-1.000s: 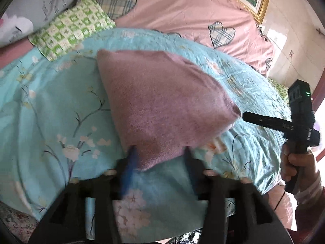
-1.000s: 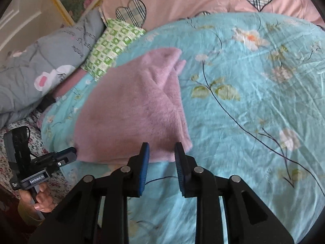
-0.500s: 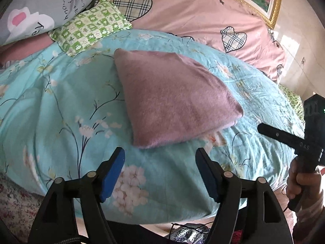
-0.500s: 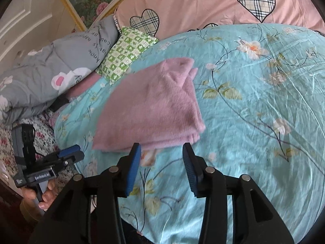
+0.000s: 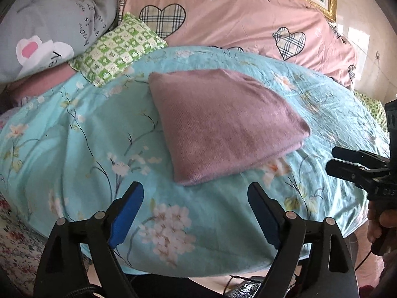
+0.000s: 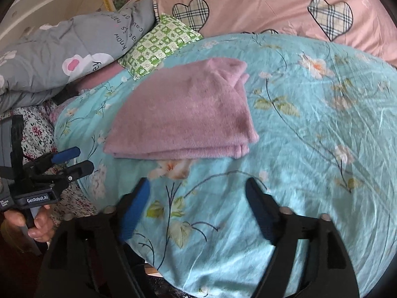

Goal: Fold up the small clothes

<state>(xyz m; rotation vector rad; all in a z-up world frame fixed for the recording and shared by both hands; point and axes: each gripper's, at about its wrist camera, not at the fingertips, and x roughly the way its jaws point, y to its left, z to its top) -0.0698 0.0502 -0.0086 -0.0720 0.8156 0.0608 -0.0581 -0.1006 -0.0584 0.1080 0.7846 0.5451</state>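
1. A folded mauve sweater lies flat on the bed, on a turquoise flowered cover, about midway across and set back from the near edge.
2. From the right wrist view the sweater shows stacked layers along its near edge, and a small flap sticks out at its far right corner.
3. The left gripper hangs over the near edge of the bed with its blue-padded fingers spread wide and nothing between them; it is clear of the sweater.
4. The right gripper is likewise spread wide and empty, over the near edge of the bed, apart from the sweater.
5. In the left wrist view the right gripper shows from the side at the bed's right edge, held in a hand.
6. In the right wrist view the left gripper shows at the bed's left edge, held in a hand.
7. A green checked pillow sits at the far left corner of the cover, beside a grey pillow; a pink quilt with plaid hearts lies along the far edge.
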